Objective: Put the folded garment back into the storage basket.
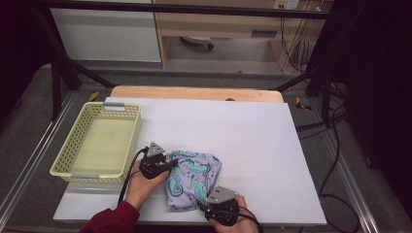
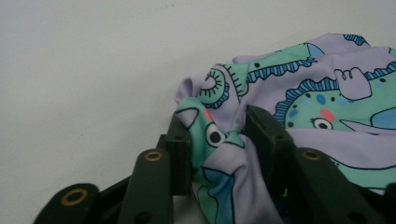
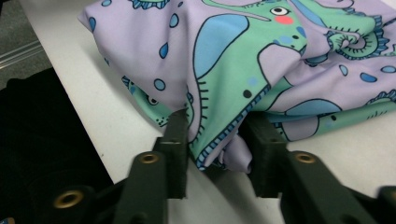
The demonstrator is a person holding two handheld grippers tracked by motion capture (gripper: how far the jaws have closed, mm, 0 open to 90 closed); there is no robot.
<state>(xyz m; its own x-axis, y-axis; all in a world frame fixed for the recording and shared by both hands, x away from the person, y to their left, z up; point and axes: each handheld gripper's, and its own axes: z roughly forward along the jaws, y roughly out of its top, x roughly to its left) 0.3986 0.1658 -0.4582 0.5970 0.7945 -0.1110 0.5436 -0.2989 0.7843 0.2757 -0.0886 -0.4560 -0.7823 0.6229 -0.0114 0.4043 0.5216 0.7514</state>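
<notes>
Lilac stretch-fabric garment printed with green and blue seahorses found bunched on the white worktop near its front edge, just right of the pale yellow perforated plastic basket and apart from it. Left tongs clamped on a fold at the cloth's left edge, right tongs pinching a gathered fold at its near right corner, fabric pressed between the pads in both gripper views. Bundle's long axis judged to run between the two grips, slanting from far left to near right; left hand nearer the basket, so any transfer leads leftward.
</notes>
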